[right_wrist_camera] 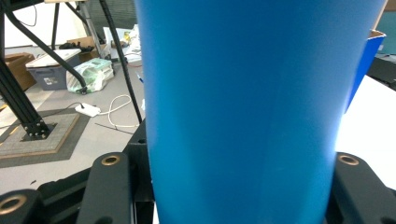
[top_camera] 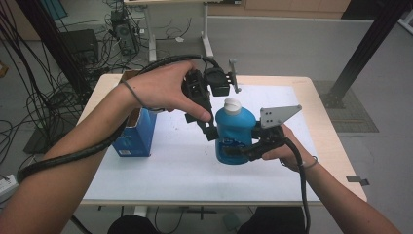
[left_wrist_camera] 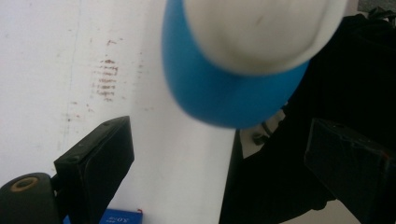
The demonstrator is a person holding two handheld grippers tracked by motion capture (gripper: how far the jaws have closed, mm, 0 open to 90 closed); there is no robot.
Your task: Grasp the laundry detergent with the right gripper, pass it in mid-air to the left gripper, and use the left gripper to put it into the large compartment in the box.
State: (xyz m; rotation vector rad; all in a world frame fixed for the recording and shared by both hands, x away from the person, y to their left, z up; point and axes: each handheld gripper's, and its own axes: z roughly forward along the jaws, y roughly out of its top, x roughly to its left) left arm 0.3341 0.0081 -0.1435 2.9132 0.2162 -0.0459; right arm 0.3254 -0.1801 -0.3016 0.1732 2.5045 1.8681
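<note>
A blue bottle (top_camera: 234,134) with a white cap (top_camera: 232,105) is held upright just above the white mat. My right gripper (top_camera: 239,151) comes in from the right, shut on the bottle's lower body. In the right gripper view the bottle (right_wrist_camera: 243,112) stands between the two jaws of the right gripper (right_wrist_camera: 229,161). My left gripper (top_camera: 208,126) hangs at the bottle's upper left, pointing down. In the left gripper view the left gripper (left_wrist_camera: 219,125) has its jaws wide apart. The cap (left_wrist_camera: 257,32) and blue shoulder (left_wrist_camera: 215,98) lie ahead of the jaws, which do not touch them.
A blue cardboard box (top_camera: 136,131) stands at the table's left, open at the top. A white mat (top_camera: 170,165) covers the wooden table (top_camera: 336,146). A black frame post (top_camera: 360,53) rises at the far right. Cables trail from both grippers.
</note>
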